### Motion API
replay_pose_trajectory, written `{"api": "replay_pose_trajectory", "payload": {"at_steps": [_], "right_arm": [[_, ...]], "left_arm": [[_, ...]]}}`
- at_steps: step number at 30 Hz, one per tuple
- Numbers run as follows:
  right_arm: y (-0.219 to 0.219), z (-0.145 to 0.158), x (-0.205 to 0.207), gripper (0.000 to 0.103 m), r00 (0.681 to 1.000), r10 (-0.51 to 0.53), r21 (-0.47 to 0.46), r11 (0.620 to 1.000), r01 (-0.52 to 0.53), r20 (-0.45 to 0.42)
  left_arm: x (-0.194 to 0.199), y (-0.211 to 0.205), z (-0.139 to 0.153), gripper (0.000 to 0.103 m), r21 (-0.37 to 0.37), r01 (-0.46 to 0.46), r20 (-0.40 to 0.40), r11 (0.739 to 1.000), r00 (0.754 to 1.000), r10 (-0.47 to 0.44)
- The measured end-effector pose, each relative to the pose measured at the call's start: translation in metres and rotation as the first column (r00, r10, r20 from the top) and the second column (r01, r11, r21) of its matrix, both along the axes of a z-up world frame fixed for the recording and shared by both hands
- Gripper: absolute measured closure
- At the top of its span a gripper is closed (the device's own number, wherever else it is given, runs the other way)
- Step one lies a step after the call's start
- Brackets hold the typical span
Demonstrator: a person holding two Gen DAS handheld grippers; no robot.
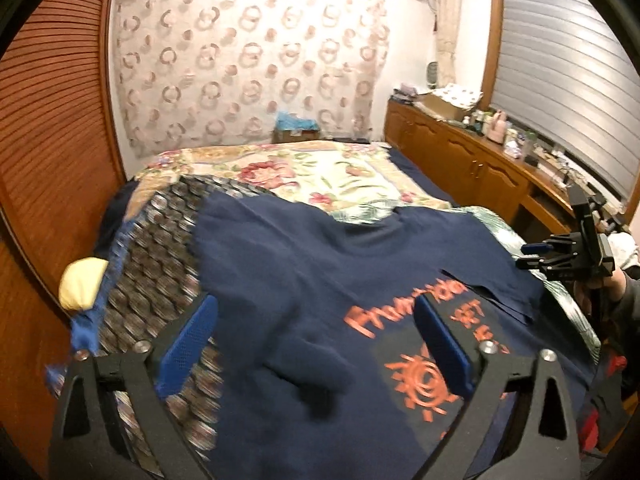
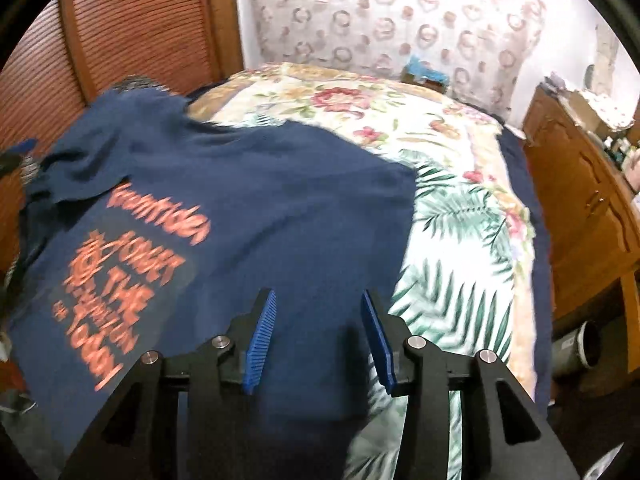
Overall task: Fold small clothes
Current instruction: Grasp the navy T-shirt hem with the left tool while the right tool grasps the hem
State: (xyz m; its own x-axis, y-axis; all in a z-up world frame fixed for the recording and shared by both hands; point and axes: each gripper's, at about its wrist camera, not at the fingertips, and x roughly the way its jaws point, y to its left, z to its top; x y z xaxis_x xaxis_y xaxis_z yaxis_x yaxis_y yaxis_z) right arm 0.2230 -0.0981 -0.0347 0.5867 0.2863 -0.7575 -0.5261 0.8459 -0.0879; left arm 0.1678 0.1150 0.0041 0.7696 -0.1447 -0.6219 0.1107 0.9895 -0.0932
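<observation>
A navy T-shirt (image 1: 300, 264) with orange lettering and an orange sun print lies spread on the bed, rumpled along its near left side. My left gripper (image 1: 314, 304) hangs over its near part, blue pads wide open with nothing between them. In the right wrist view the T-shirt (image 2: 260, 184) covers the left half of the bed. My right gripper (image 2: 318, 294) stands open just above its right edge, and no cloth is pinched. That right gripper (image 1: 524, 257) also shows at the shirt's right side in the left wrist view, held by a hand.
A floral bedspread (image 2: 452, 208) covers the bed. A dark patterned cloth (image 1: 160, 248) and a pale yellow bundle (image 1: 82, 284) lie left of the shirt. A slatted wooden door (image 1: 52, 140) bounds the left side, a cluttered wooden cabinet (image 1: 472, 160) the right.
</observation>
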Motion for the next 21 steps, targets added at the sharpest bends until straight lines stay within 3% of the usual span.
{"api": "replay_pose_trajectory", "payload": {"at_steps": [1, 3, 5, 13, 15, 17, 21], "right_arm": [[-0.001, -0.004, 0.009, 0.056, 1.0, -0.012, -0.001, 1.0, 0.012, -0.001], [-0.003, -0.01, 0.028, 0.056, 0.999, -0.04, -0.002, 0.999, 0.04, -0.009], [-0.005, -0.014, 0.045, 0.056, 0.998, -0.063, -0.011, 0.998, 0.063, -0.01], [-0.007, -0.03, 0.097, 0.056, 0.995, -0.092, -0.001, 0.996, 0.092, -0.046], [-0.004, -0.03, 0.101, 0.056, 0.994, -0.096, -0.01, 0.995, 0.095, -0.046], [-0.003, -0.033, 0.107, 0.056, 0.994, -0.094, -0.002, 0.996, 0.094, -0.053], [-0.004, -0.031, 0.114, 0.056, 0.994, -0.092, 0.019, 0.995, 0.093, -0.056]], "left_arm": [[0.01, 0.008, 0.001, 0.012, 0.002, -0.007, -0.013, 1.0, 1.0, 0.007], [0.025, 0.02, 0.0, 0.031, -0.007, -0.011, -0.038, 1.0, 0.999, 0.01], [0.045, 0.032, -0.002, 0.039, -0.01, -0.021, -0.076, 1.0, 0.997, 0.02], [0.103, 0.051, -0.026, 0.04, 0.005, -0.044, -0.202, 0.999, 0.978, 0.044], [0.113, 0.054, -0.033, 0.056, 0.009, -0.041, -0.228, 0.999, 0.973, 0.042], [0.116, 0.053, -0.036, 0.063, 0.014, -0.041, -0.239, 0.999, 0.97, 0.043], [0.118, 0.05, -0.035, 0.064, 0.032, -0.034, -0.234, 0.999, 0.971, 0.04]]}}
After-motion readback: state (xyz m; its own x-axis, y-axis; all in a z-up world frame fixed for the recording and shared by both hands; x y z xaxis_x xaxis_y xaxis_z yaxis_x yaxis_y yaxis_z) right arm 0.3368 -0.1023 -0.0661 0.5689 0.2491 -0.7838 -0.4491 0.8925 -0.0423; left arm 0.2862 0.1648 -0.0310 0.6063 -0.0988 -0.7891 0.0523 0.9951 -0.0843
